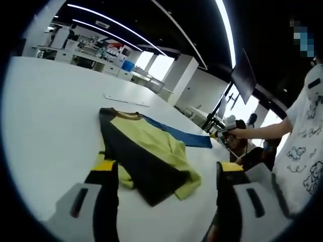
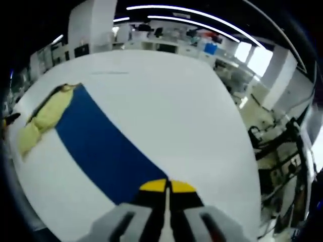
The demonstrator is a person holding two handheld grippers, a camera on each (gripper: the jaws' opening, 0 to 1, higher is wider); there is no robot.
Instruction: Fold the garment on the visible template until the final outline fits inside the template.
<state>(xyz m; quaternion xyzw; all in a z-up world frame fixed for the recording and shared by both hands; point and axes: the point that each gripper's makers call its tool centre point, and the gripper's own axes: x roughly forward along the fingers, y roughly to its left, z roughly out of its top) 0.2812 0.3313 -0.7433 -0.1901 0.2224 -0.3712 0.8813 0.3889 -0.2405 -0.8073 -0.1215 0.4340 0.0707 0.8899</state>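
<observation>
A yellow-green and black garment (image 1: 146,154) lies crumpled and partly folded on the white table (image 1: 45,116). Under it is a blue template (image 1: 186,136), which sticks out on the far right side. My left gripper (image 1: 167,170) hovers just in front of the garment, jaws wide open and holding nothing. Beyond the template, a person's hand holds my right gripper (image 1: 225,135). In the right gripper view the right gripper (image 2: 166,187) is shut, its yellow tips meeting at the near edge of the blue template (image 2: 101,146). The garment (image 2: 48,113) covers the template's far left end.
A person in a white printed T-shirt (image 1: 303,151) stands at the table's right side. A thin white strip (image 1: 126,98) lies on the table past the garment. A dark monitor (image 1: 245,75) on a stand and office desks (image 1: 96,58) stand beyond the table edge.
</observation>
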